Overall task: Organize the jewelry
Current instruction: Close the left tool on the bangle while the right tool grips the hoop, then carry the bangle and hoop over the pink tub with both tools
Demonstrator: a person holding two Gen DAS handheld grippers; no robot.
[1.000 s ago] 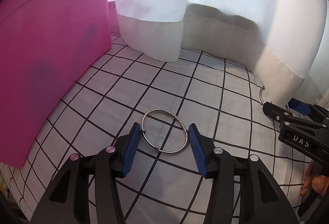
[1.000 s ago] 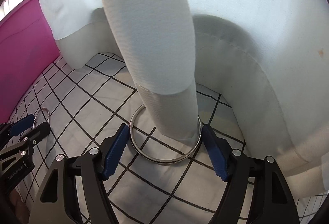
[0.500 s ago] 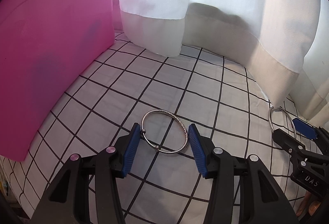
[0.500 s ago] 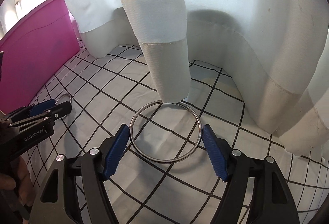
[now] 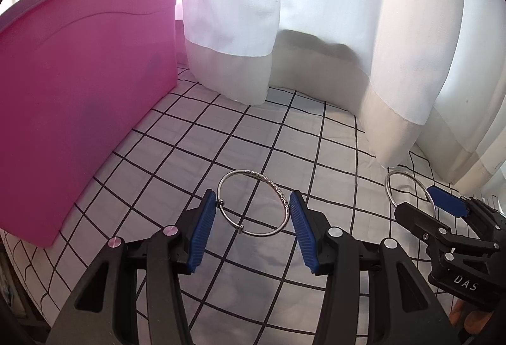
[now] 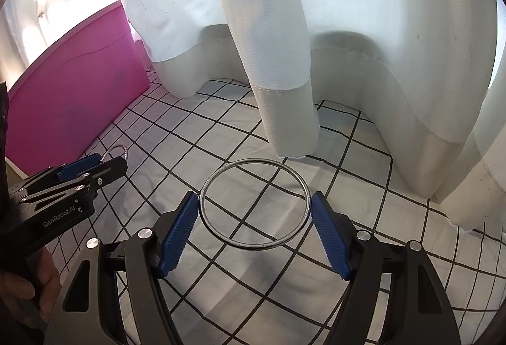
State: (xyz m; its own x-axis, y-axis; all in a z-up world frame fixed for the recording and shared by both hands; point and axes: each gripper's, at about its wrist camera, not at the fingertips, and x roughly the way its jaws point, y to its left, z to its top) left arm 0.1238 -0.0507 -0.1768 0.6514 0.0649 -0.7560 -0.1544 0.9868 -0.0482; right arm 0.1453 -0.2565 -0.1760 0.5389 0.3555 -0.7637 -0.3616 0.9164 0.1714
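Note:
My left gripper [image 5: 253, 215] is shut on a thin silver bangle [image 5: 275, 189] with an engraved section, its blue pads pressing the ring's two sides above the checked cloth [image 5: 240, 136]. My right gripper [image 6: 255, 212] is shut on a larger plain silver bangle [image 6: 227, 169], held the same way. In the left wrist view the right gripper [image 5: 420, 202] and its bangle [image 5: 389, 187] show at the right. In the right wrist view the left gripper [image 6: 95, 164] and its bangle [image 6: 121, 149] show at the left.
A pink plastic bin [image 5: 79, 85] stands at the left; it also shows in the right wrist view [image 6: 72, 95]. White curtains [image 5: 316, 28] hang along the back and right, their hems resting on the cloth; one fold [image 6: 278, 92] hangs just beyond the large bangle.
Both grippers have pulled back and up from the curtains with their bangles. The large bangle, earlier around the curtain fold's hem, is now free of it.

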